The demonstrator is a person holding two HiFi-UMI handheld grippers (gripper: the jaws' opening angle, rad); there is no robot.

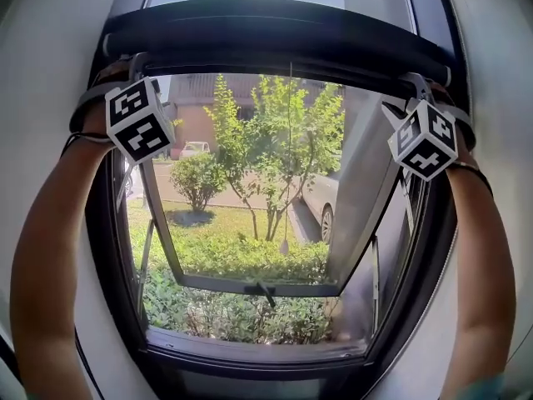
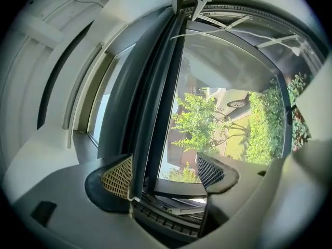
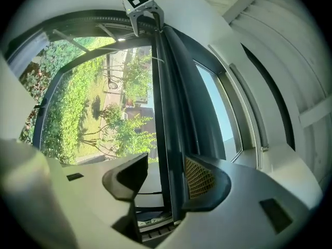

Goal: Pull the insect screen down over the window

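Up at twelve o'clock of the dark-framed window point(image 1: 250, 352), the black insect-screen pull bar point(image 1: 275, 36) sits between the released jaws of the left gripper point(image 2: 165, 173) and the right gripper point(image 3: 166, 176). This looks like the grasping step: clench next, then draw down evenly.

txt: none legible | labels: none | nos.: none

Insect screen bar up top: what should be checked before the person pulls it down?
1. Left tongs straddle the screen bar: ok, the bar lies against one pad.
2. Left tongs clamped on the bar: not ok, jaws apart.
3. Right tongs straddle the bar: ok.
4. Right tongs clamped on the bar: not ok, jaws apart.
5. Tongs near opposite ends of the bar: ok.
6. Hanging cord clear of the screen's path: cannot tell.
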